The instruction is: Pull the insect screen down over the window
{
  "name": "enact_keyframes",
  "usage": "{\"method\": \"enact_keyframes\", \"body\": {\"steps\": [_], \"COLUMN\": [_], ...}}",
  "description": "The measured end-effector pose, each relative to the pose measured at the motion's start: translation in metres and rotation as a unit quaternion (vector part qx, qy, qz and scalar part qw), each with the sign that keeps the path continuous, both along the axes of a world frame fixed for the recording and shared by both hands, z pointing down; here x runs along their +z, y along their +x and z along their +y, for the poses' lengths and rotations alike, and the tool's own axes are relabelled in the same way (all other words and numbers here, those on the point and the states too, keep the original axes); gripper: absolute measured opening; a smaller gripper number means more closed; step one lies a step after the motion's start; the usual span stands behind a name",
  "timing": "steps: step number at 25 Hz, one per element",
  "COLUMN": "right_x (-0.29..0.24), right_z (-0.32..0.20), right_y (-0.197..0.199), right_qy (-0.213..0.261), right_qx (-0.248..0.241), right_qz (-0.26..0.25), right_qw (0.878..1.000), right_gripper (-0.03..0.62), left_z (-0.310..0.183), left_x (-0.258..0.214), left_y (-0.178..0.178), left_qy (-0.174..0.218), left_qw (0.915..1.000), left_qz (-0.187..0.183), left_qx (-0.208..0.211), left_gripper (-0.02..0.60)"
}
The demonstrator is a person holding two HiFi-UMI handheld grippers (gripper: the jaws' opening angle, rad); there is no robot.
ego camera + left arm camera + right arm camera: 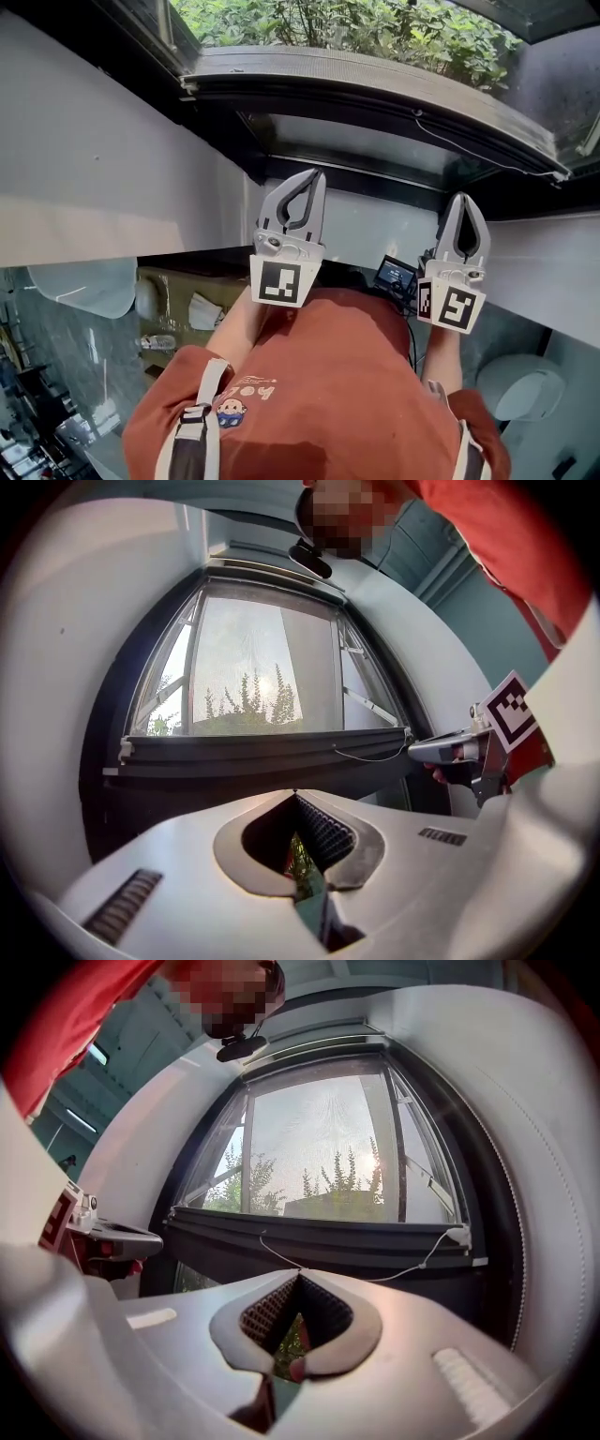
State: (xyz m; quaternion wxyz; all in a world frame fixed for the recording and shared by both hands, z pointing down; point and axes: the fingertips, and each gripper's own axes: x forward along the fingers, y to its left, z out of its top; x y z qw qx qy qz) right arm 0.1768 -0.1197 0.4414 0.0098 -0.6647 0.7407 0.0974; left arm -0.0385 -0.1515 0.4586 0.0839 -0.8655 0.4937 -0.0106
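Note:
The insect screen's dark bottom bar [262, 754] [356, 1241] [375, 80] runs across the window, with hazy mesh [262, 658] over the pane above it in both gripper views. A thin white pull cord [427, 1258] [487, 150] hangs slack from the bar. My left gripper [317, 173] [295, 796] is shut and empty, its tips short of the bar's middle. My right gripper [463, 197] [300, 1274] is shut too. The cord dips just beyond its tips, and I see nothing held. Each gripper shows in the other's view, the right gripper [450, 750] and the left gripper [122, 1237].
White wall [84, 159] flanks the window recess on both sides. Green shrubs [375, 28] stand outside the glass. A person in a red shirt [347, 384] stands under the grippers. A small device with a lit screen [396, 275] sits between the two arms.

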Motion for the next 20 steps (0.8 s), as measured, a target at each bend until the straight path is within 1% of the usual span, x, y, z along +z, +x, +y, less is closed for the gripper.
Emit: {"method": "enact_keyframes", "body": {"steps": [4, 13, 20], "right_x": [-0.0010, -0.0015, -0.0016], "right_z": [0.0004, -0.0008, -0.0024], "right_y": [-0.0012, -0.0043, -0.0061], "right_qy": [0.000, -0.002, -0.002], "right_qx": [-0.003, -0.008, -0.010], "right_qz": [0.005, 0.016, 0.025], "right_qw": [1.000, 1.000, 1.000], "right_gripper": [0.009, 0.009, 0.009], "left_z": [0.0008, -0.0011, -0.0032], "left_x": [0.0002, -0.0007, -0.0019], "left_y": [-0.0005, 0.0008, 0.0005], "left_qy": [-0.003, 0.000, 0.004], "left_qw": [1.0000, 0.9999, 0.9999], "left_qz": [0.003, -0.012, -0.011], "left_qx": [-0.001, -0.001, -0.005], "left_gripper": [0.005, 0.005, 0.005]}}
